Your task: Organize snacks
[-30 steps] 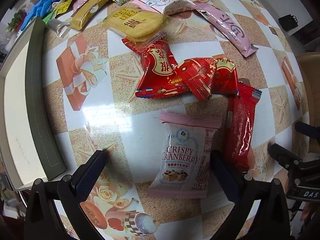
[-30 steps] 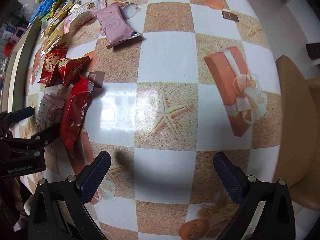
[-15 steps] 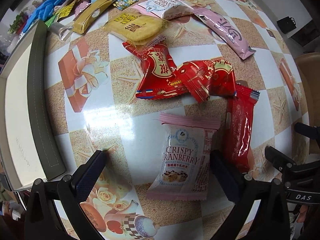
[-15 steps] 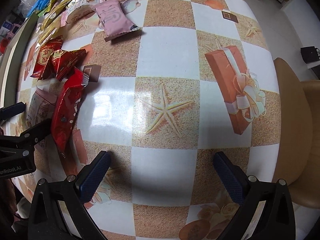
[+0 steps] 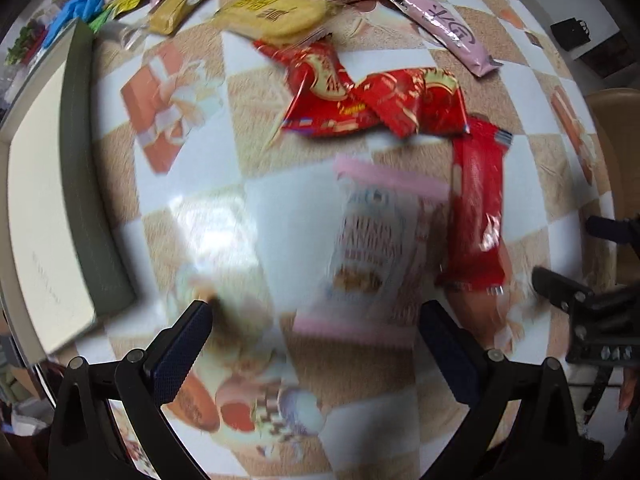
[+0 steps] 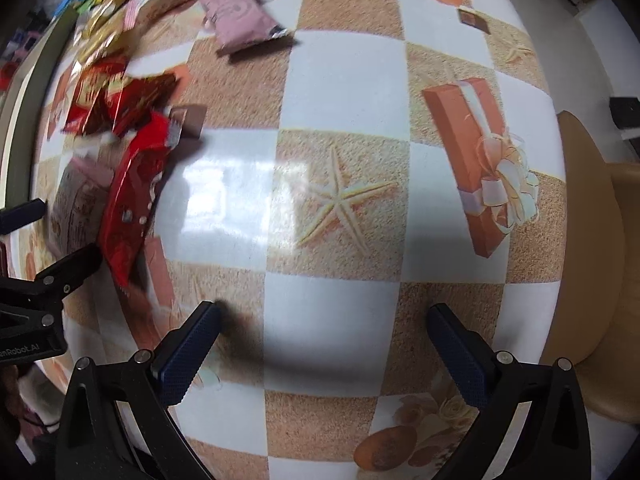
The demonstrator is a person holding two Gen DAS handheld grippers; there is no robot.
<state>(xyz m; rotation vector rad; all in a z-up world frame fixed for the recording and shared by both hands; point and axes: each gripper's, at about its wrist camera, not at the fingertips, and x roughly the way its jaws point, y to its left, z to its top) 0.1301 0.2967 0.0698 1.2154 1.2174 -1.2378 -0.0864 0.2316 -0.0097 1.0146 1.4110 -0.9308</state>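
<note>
1. Left wrist view: the left claw (image 5: 314, 322) is spread wide with nothing in it, hanging over the checkered bench (image 5: 192, 216). The pink cranberry snack pack (image 5: 372, 248) lies flat on the bench between the two fingers, but it's pretty blurry so I can't tell if either pad touches it. Just to its right is a long red packet (image 5: 476, 216), and beyond those two red wrappers (image 5: 368, 96) overlap each other. Farther back there's a yellow cracker pack (image 5: 276, 16), a long pink bar (image 5: 444, 24), and a pile of mixed snacks toward the bench's far left corner. A white tray with a grey-green rim (image 5: 84, 184) runs along the bench's left edge.

2. Right wrist view: the right claw (image 6: 322, 326) is also wide apart and empty, over a bare white tile near the bench's (image 6: 340, 80) near edge. The long red packet (image 6: 132, 196) sits off to the left, well away from it, with the cranberry pack (image 6: 74, 200) beside that. A tan chair (image 6: 600, 264) is at the right edge.
</note>
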